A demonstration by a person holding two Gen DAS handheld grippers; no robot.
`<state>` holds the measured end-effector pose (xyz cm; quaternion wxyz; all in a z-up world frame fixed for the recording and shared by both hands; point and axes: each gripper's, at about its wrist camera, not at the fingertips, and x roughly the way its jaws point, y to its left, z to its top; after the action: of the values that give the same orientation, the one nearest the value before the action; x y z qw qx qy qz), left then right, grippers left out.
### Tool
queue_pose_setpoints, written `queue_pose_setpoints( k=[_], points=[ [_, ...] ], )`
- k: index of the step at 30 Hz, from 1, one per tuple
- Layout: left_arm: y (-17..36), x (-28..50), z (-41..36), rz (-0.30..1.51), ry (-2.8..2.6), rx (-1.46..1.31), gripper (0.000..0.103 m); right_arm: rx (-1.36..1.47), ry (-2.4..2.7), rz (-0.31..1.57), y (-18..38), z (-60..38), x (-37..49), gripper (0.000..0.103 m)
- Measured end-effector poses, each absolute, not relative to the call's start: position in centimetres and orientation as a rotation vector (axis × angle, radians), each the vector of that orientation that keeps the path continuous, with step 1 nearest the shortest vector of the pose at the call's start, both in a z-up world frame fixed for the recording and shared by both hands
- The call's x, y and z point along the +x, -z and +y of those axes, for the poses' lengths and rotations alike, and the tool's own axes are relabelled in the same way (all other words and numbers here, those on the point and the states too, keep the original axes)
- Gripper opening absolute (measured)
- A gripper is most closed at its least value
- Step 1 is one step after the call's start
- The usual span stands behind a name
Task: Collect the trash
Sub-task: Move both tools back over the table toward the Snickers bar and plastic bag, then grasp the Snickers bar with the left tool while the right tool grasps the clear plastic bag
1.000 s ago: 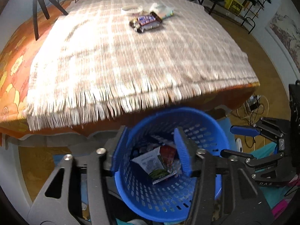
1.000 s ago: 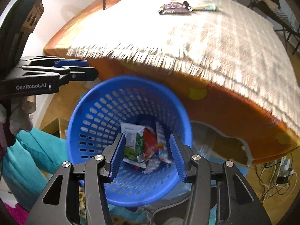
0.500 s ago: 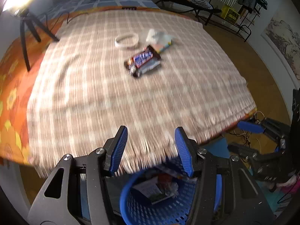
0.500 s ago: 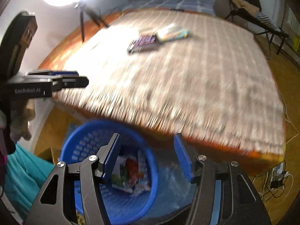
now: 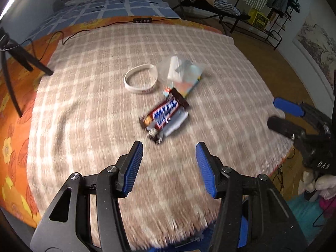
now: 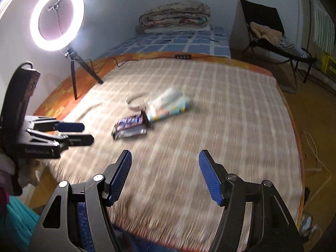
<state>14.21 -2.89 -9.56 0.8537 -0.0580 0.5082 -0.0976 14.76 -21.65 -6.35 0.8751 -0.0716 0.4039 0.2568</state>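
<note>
left gripper [image 5: 169,163] and right gripper [image 6: 164,170], both with jaws apart and empty, above the checked blanket [image 5: 88,109]; candy wrapper [image 5: 164,116] at 12 o'clock of the left gripper, clear packet [image 5: 182,74] touching its far end.

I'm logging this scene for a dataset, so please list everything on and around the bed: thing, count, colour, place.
chocolate bar wrapper: 1, brown and blue, middle of the plaid blanket
snack packet: 1, clear and light blue, just beyond the bar wrapper
wristband: 1, white, left of the packet
plaid blanket: 1, beige and white, spread over the orange sheet
orange sheet: 1, orange with yellow flowers, under the blanket
ring light: 1, white glow, on a black tripod at the far left
power strip: 1, black, far edge of the orange sheet
folded quilt: 1, patterned, far end against the wall
left tool: 1, black with blue pads, open, above the blanket
right tool: 1, same colours, open, above the blanket
</note>
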Motion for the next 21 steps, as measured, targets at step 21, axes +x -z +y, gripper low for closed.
queue_pose_setpoints(
  k=[21],
  points=[
    [13.6, 20.8, -3.9, 1.12, 0.219, -0.068, 0.054, 0.295, -0.551, 1.073, 11.5, -21.4, 30.8, 0.053]
  ],
)
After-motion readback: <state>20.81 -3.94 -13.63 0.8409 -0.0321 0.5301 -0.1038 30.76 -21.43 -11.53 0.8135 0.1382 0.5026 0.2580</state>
